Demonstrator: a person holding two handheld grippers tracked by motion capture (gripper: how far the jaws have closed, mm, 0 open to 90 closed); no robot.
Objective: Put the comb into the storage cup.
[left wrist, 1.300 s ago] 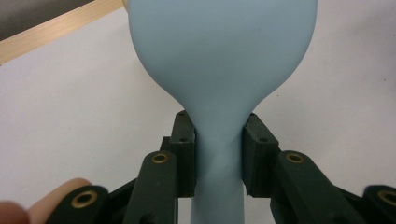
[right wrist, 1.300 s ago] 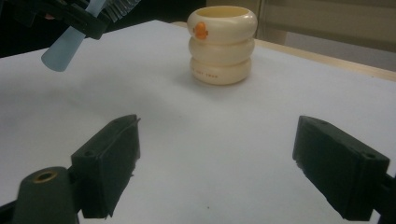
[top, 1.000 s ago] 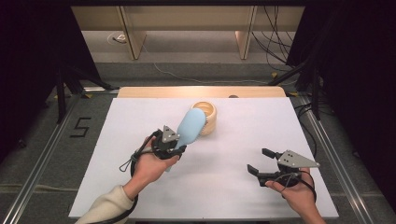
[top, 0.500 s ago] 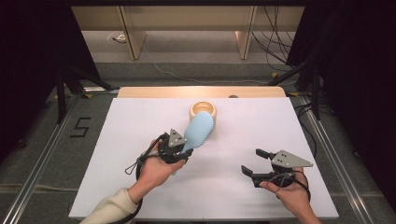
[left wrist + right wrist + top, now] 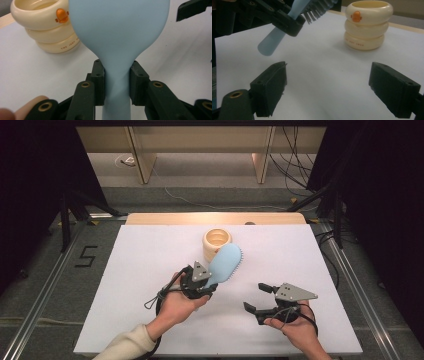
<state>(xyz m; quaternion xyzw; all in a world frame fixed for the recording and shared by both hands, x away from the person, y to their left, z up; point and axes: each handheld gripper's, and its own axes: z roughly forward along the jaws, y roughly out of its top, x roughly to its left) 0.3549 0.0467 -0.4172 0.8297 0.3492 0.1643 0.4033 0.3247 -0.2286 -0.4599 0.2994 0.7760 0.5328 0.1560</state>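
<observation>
My left gripper (image 5: 209,282) (image 5: 117,82) is shut on the neck of a pale blue hairbrush (image 5: 226,263) (image 5: 117,32), held above the white table. The brush head points up and to the right, its bristles facing right. In the right gripper view the brush handle (image 5: 270,41) hangs down at upper left, clamped in the left gripper (image 5: 287,21). Just behind the brush stands a cream ribbed cup (image 5: 217,242) (image 5: 46,27) (image 5: 367,23) with a small orange mark. My right gripper (image 5: 256,298) (image 5: 329,87) hovers open near the front right, with nothing between its jaws.
A white sheet (image 5: 145,255) covers the table, and a wooden strip (image 5: 165,218) runs along its far edge. Cables (image 5: 295,170) and stand legs lie on the floor beyond. A "5" mark (image 5: 86,256) sits on the floor to the left.
My left gripper has carried the brush toward the front and right, away from the cup. The right gripper has drifted slightly left and stays open.
</observation>
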